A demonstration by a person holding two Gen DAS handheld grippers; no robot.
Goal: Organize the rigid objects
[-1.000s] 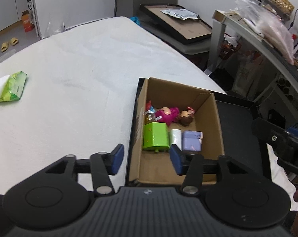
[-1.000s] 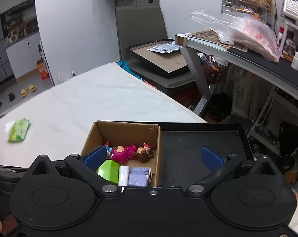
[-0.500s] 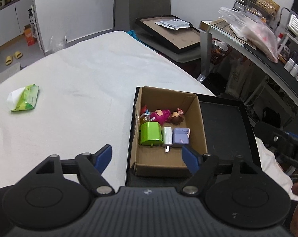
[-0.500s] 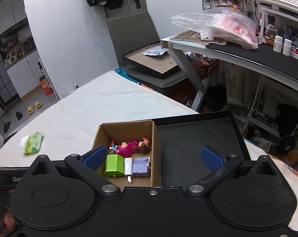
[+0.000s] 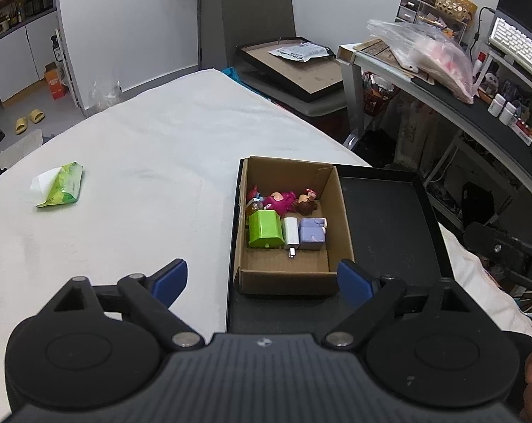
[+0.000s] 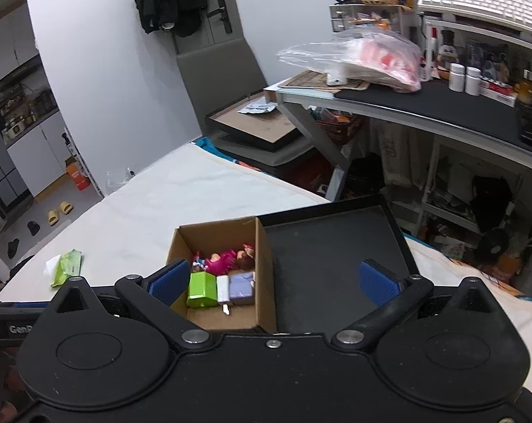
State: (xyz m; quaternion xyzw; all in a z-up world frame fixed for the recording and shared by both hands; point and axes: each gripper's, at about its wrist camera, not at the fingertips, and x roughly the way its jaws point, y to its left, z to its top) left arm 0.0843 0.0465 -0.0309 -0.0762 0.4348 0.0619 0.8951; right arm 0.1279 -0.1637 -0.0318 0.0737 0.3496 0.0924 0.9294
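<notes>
A cardboard box point(image 5: 340, 208) sits in the left part of a black tray point(image 5: 389, 218) on the white table. In it lie a green block point(image 5: 264, 229), a white charger point(image 5: 290, 232), a lilac block point(image 5: 312, 233) and pink and brown figures point(image 5: 283, 199). My left gripper point(image 5: 262, 280) is open and empty, above and in front of the box. My right gripper point(image 6: 273, 280) is open and empty, raised in front of the box point(image 6: 264, 264) and tray point(image 6: 333, 246).
A green wipes packet point(image 5: 62, 188) lies on the white table point(image 5: 142, 176) at the left, also in the right wrist view point(image 6: 66, 266). A grey chair point(image 5: 259, 24) with a framed board stands beyond the table. A cluttered desk point(image 6: 424, 105) runs along the right.
Both grippers have pulled back and up from the box, so it looks smaller. The left jaws have opened wider. The objects in the box have not moved.
</notes>
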